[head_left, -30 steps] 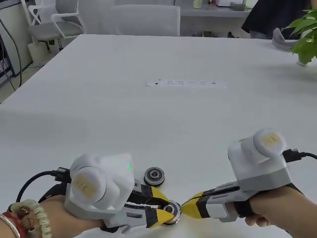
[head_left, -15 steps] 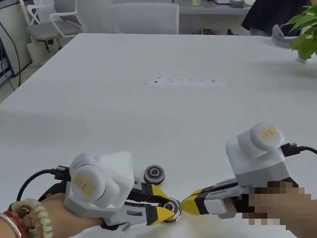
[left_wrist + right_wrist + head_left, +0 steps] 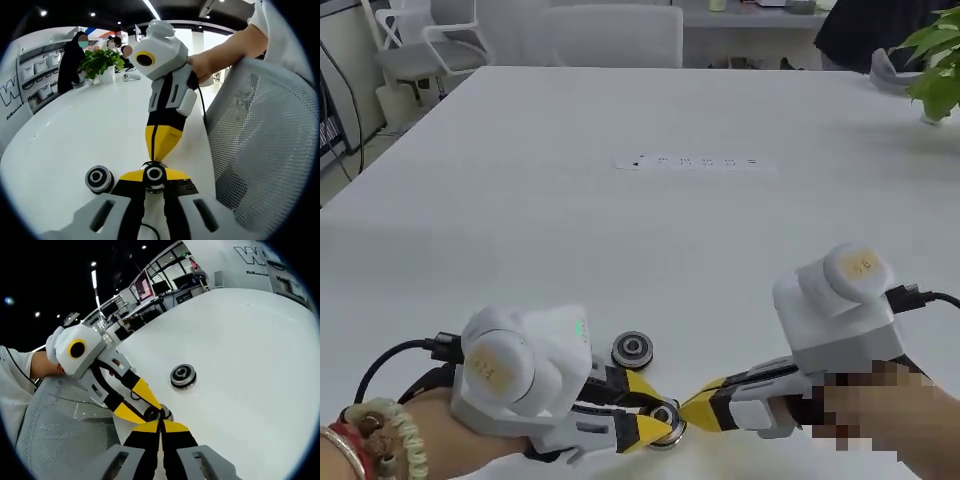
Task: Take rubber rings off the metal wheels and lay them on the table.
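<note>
Left gripper [image 3: 154,178]: pinching metal wheel [image 3: 666,417]
Right gripper [image 3: 161,422]: pressed together at that wheel's rim
Second wheel [image 3: 633,350]: just beside it

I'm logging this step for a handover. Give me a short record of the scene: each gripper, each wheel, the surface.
left gripper: shut on held wheel, low over the table
right gripper: jaws together, tips at the held wheel's rim; grip on a ring cannot be told
second wheel: flat on the table, beside the left gripper, dark outer ring on, untouched
table: white; power strip further back
</note>
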`<state>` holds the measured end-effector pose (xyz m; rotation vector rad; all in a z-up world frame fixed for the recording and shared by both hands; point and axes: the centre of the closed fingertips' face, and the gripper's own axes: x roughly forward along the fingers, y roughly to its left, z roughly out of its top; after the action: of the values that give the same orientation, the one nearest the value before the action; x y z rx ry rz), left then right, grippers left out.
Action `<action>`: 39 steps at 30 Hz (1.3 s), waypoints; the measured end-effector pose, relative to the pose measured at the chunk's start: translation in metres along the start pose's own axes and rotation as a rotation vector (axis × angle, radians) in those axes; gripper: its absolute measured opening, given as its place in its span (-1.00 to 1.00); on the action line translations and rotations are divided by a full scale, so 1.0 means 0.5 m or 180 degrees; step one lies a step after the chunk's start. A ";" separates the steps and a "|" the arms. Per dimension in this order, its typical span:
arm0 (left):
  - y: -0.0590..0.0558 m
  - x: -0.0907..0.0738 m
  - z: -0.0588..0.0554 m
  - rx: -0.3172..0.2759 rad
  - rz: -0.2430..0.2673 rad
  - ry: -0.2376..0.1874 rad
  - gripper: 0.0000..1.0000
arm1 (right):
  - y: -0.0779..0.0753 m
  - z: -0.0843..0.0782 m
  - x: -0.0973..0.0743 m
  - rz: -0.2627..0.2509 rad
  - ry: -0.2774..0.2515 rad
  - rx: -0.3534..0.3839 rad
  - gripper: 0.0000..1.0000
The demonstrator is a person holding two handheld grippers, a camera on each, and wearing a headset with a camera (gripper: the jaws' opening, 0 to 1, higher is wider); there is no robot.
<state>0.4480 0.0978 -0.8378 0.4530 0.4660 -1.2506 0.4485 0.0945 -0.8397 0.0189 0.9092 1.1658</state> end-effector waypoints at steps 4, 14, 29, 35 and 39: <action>0.000 0.000 0.000 0.0012 0.0002 0.0003 -0.85 | 0.002 0.002 0.000 0.0010 -0.0009 0.0001 -1.00; -0.001 0.000 0.000 0.0000 0.0004 0.0006 -0.85 | 0.018 0.010 0.002 0.0099 -0.0058 -0.0014 -1.00; -0.002 0.005 0.003 -0.0020 0.0013 -0.0008 -0.85 | 0.030 0.020 0.003 0.0149 -0.0092 -0.0080 -1.00; -0.002 0.005 0.004 -0.0026 0.0014 -0.0011 -0.85 | 0.033 0.023 0.002 0.0179 -0.0112 -0.0065 -1.00; -0.002 0.005 0.004 -0.0025 0.0016 -0.0013 -0.85 | 0.036 0.025 0.001 0.0202 -0.0133 -0.0046 -1.00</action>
<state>0.4478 0.0944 -0.8379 0.4447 0.4658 -1.2444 0.4423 0.1080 -0.8236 0.0606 0.8687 1.2267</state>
